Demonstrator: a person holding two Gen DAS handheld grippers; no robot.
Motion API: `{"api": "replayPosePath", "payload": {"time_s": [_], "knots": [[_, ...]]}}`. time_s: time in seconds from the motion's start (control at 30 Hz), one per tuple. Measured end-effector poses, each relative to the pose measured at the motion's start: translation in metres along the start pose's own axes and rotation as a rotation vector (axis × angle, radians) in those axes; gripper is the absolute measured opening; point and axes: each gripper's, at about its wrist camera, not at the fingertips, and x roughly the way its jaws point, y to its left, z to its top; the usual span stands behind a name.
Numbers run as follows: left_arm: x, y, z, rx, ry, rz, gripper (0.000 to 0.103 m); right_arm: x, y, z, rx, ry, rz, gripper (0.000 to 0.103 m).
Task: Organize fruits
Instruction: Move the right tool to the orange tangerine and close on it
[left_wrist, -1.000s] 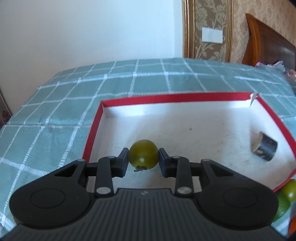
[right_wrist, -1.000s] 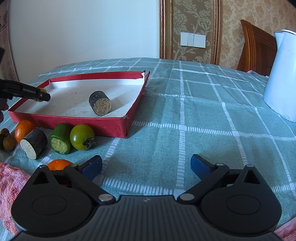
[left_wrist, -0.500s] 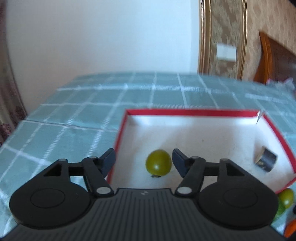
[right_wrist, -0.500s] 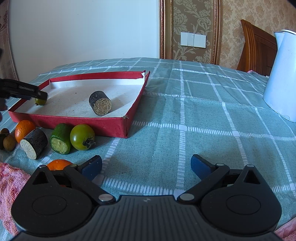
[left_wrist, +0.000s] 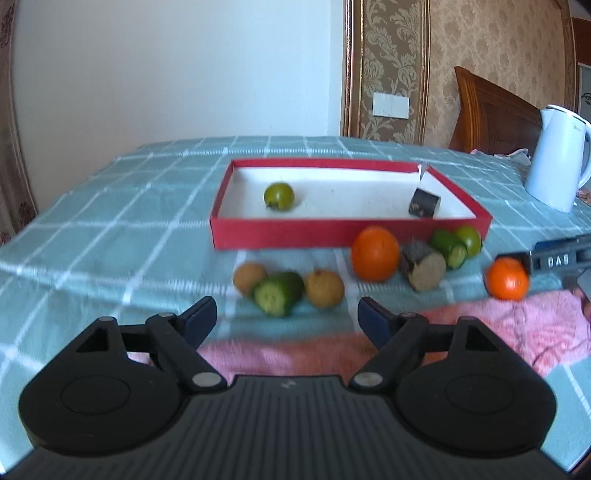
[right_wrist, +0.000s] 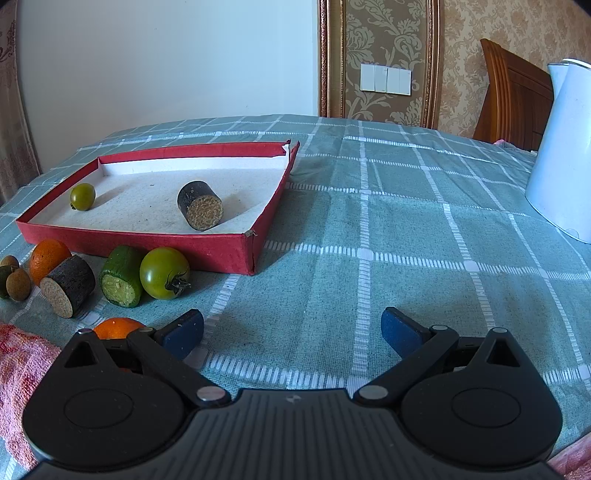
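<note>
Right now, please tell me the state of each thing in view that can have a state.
Red box: open, no lid.
Small green tomato: inside the box, free.
Dark cut piece: inside the box, lying on its side.
Big green tomato: outside, on the cloth.
Left gripper: jaws opening, nothing between them.
Right gripper: open, empty.

White letters "DAS" on the dark right gripper (left_wrist: 554, 260) at the frame's right edge

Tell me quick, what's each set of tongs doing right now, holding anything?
Left tongs: empty, jaws opening, nothing between them.
Right tongs: open, empty, over the tablecloth.
</note>
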Motion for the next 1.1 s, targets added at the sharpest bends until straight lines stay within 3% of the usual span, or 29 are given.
{"api": "replayPosePath", "payload": {"time_s": [0.2, 0.37, 0.63, 0.77, 0.93, 1.1], "knots": [[0.016, 0.002, -0.002, -0.035, 0.019, 0.02, 0.082, 0.0, 0.0, 0.0, 0.001, -0.001, 0.001, 0.103], [0.023, 0.004, -0.004, -0.049, 0.018, 0.03, 0.089, -0.004, -0.003, -0.002, 0.037, -0.032, 0.009, 0.103], [0.028, 0.005, -0.007, -0.052, 0.025, 0.03, 0.101, -0.039, 0.003, -0.014, 0.028, -0.133, 0.13, 0.103], [0.029, 0.006, -0.006, -0.054, 0.03, 0.029, 0.103, -0.044, 0.019, -0.013, -0.01, -0.131, 0.136, 0.103], [0.028, 0.009, -0.007, -0.066, 0.021, 0.015, 0.103, -0.049, 0.032, -0.014, -0.027, -0.129, 0.216, 0.103], [0.028, 0.009, -0.007, -0.067, 0.02, 0.014, 0.103, -0.037, 0.049, -0.02, -0.095, -0.094, 0.182, 0.103]]}}
